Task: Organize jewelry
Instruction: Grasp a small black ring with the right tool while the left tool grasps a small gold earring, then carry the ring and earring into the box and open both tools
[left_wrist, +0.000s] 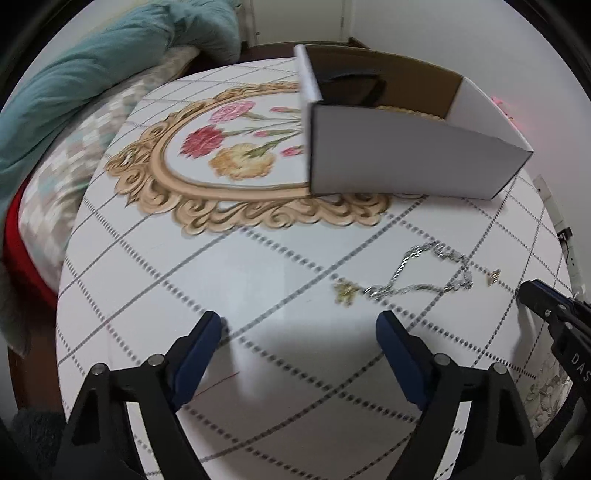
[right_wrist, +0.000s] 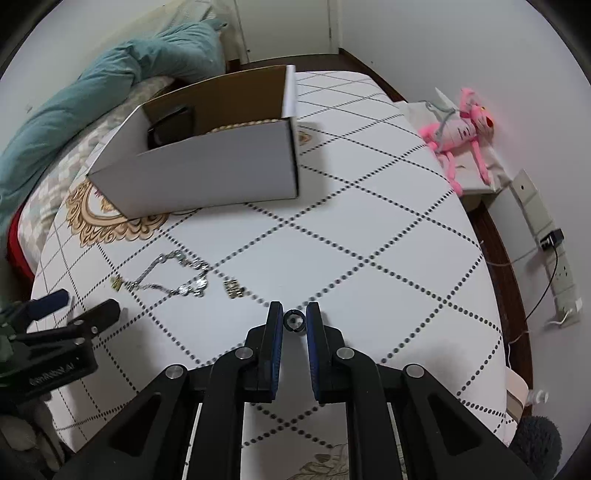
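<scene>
One small black ring (right_wrist: 294, 321) is sitting pinched between the right gripper (right_wrist: 294, 314) tips, just above the table (right_wrist: 369, 258). Left gripper (left_wrist: 299, 321) is hanging wide open, empty (chain (left_wrist: 424, 273) nearby). Risk: thin tip grip slipping before the box (right_wrist: 207, 173).

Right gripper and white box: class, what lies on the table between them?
In the right wrist view, only bare tablecloth lies between the right gripper, closed on a small dark ring, and the white box. The silver chain lies off to the left.
</scene>
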